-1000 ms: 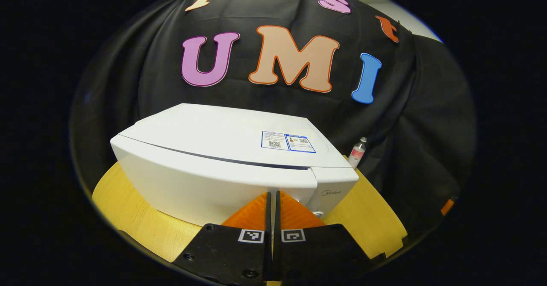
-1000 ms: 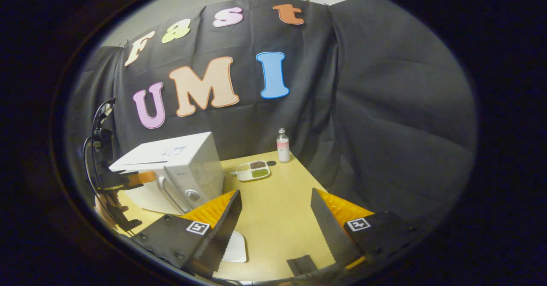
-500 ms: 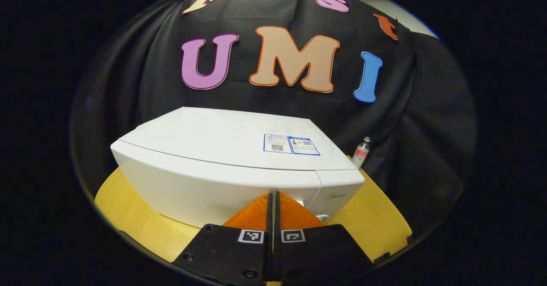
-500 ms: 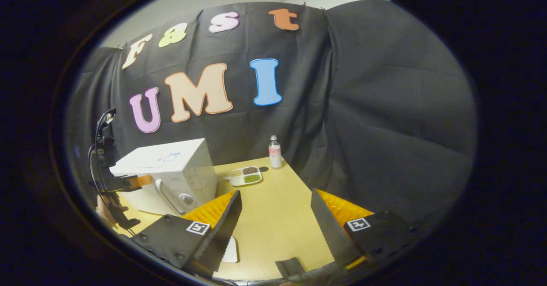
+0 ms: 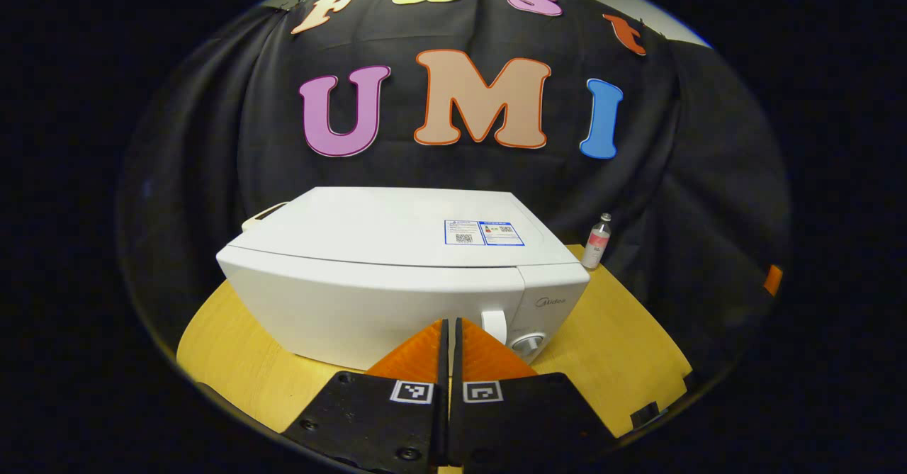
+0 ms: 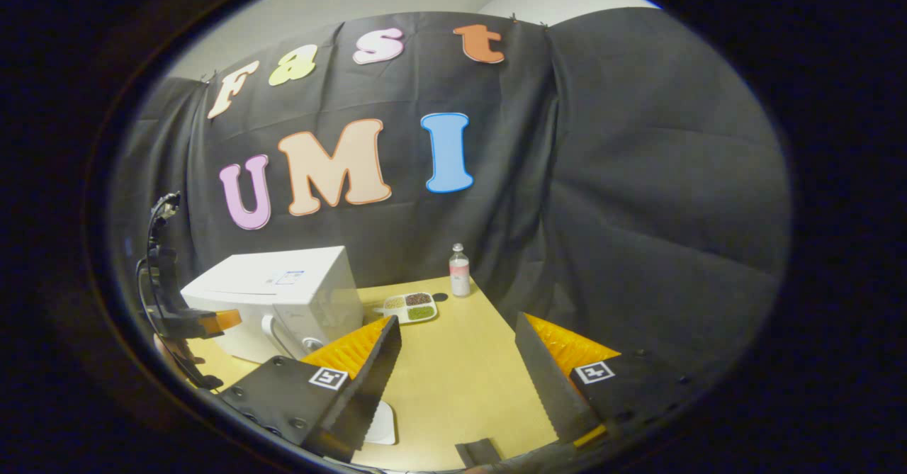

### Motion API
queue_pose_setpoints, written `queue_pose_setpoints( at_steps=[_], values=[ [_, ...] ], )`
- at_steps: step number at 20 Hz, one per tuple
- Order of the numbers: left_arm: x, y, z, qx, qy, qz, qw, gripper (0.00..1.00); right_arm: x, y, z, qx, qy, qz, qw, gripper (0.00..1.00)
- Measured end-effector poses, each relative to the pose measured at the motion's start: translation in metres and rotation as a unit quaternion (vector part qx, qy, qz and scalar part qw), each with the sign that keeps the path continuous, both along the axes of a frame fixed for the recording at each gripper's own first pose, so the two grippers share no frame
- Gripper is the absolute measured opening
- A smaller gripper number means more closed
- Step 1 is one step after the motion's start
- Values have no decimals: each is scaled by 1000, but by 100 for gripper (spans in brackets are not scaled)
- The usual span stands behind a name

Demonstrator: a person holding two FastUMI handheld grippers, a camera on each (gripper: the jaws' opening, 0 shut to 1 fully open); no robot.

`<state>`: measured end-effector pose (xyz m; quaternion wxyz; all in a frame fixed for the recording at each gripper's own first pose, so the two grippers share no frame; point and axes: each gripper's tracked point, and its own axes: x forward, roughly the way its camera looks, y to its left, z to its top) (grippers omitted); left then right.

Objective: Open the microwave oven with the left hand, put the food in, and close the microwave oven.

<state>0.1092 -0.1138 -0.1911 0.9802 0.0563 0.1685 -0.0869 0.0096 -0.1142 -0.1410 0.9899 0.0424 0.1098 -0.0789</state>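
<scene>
Your left gripper [image 5: 448, 325], fingers together on nothing, has backed off the microwave [image 5: 397, 275]; its door, ajar a second ago, is closed. "Midea" marks the panel. Right gripper [image 6: 457, 336] gapes over the table [image 6: 453, 375]; food tray [image 6: 409, 307] sits beside the microwave.

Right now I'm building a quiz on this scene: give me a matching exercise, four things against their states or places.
Things:
1. microwave oven
2. left gripper
3. right gripper
4. food tray

States or places:
A. fingers spread wide over the table
B. on the table between the oven and the bottle
C. door closed
D. fingers together, in front of the oven

Pairs: 1-C, 2-D, 3-A, 4-B
</scene>
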Motion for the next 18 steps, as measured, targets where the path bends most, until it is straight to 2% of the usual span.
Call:
queue_pose_setpoints(
  at_steps=[1, 2, 3, 5, 7, 11, 12, 15, 16, 18],
  values=[
    [-10, 4, 7, 3, -4, 2, 1000, 1, 3, 5, 2, 0, 0, 9, 1000, 92],
    [-17, 6, 13, 2, -5, 3, 1000, 9, 4, 12, 6, 1, -1, 19, 1000, 92],
    [-25, 7, 19, -1, -6, 7, 1000, 8, 6, 20, 9, 3, -1, 30, 1000, 92],
    [-38, 8, 32, -15, -12, 17, 1000, 22, 10, 31, 14, 3, -3, 49, 999, 92],
    [-49, 7, 45, -21, -18, 18, 999, 42, 14, 43, 22, -1, -8, 68, 998, 92],
    [-63, 11, 70, -33, -40, 35, 998, 89, 21, 58, 44, -23, -29, 95, 995, 92],
    [-67, 15, 77, -34, -46, 44, 997, 99, 22, 61, 49, -24, -34, 99, 994, 99],
    [-68, 15, 97, -34, -62, 55, 996, 97, 23, 65, 61, -26, -45, 111, 993, 100],
    [-69, 14, 103, -35, -67, 54, 996, 97, 23, 65, 62, -28, -47, 112, 992, 92],
    [-70, 13, 111, -32, -78, 54, 995, 96, 22, 62, 64, -33, -48, 114, 992, 92]
  ],
)
